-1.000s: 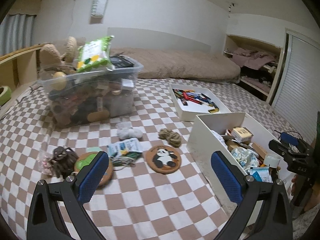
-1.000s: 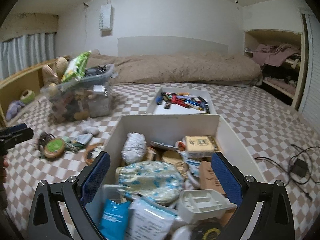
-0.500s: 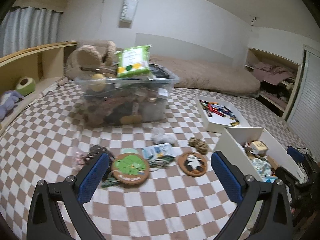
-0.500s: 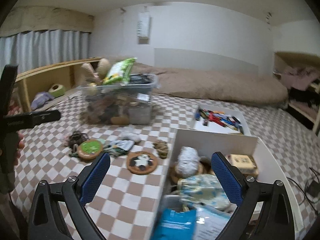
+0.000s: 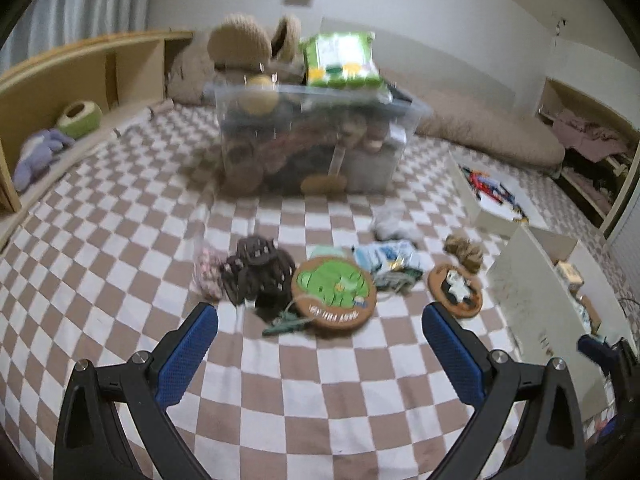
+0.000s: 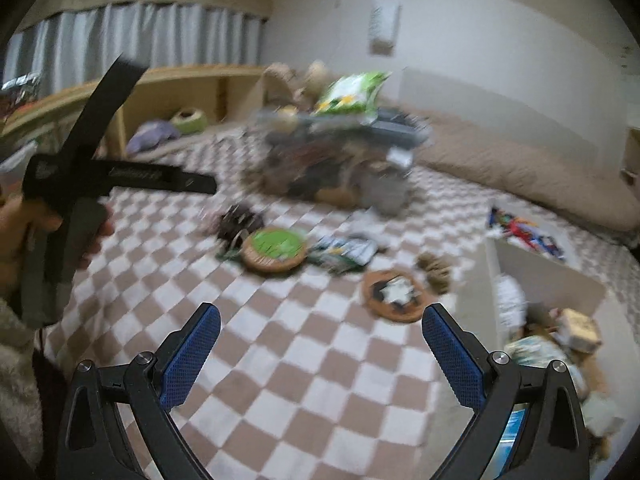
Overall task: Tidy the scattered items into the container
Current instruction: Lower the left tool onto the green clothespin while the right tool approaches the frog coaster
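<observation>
The checked cloth cover is lying matt and soft; the clear plastic bin is gleaming; the gripper pads are showing dimpled blue rubber; the wooden shelf is looking smooth

Left gripper wide open, blue-padded fingers spread far apart, nothing between them; held up off the surface and pointed forward and a little downward; seen also from the right wrist camera at the left edge, black fingers splayed in a V, handle gripped by a hand with a fuzzy pale sleeve below. Right gripper likewise spread wide, blue pads well apart and empty; raised clear of the surface, aimed forward and tilted slightly down.
</observation>
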`<act>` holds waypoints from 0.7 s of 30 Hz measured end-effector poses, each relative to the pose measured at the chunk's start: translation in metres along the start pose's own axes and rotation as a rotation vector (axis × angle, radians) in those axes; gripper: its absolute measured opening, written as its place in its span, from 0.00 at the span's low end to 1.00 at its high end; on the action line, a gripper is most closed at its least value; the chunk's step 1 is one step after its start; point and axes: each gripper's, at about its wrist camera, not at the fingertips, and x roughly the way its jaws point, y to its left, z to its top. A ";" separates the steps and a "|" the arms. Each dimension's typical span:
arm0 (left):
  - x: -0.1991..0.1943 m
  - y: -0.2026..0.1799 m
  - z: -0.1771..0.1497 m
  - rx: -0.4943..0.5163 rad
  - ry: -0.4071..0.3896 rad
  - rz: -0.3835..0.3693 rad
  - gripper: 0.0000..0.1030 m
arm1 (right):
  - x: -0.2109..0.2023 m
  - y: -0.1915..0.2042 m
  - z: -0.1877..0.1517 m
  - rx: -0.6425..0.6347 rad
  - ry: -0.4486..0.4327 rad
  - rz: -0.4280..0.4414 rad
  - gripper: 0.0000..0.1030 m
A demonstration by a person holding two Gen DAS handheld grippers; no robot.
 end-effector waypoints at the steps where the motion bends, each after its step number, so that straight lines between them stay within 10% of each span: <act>1: 0.007 0.002 -0.002 0.004 0.021 0.001 1.00 | 0.007 0.004 -0.003 -0.006 0.025 0.013 0.98; 21: 0.102 0.019 -0.025 0.130 0.170 0.127 1.00 | 0.087 0.031 -0.052 0.070 0.339 0.123 0.98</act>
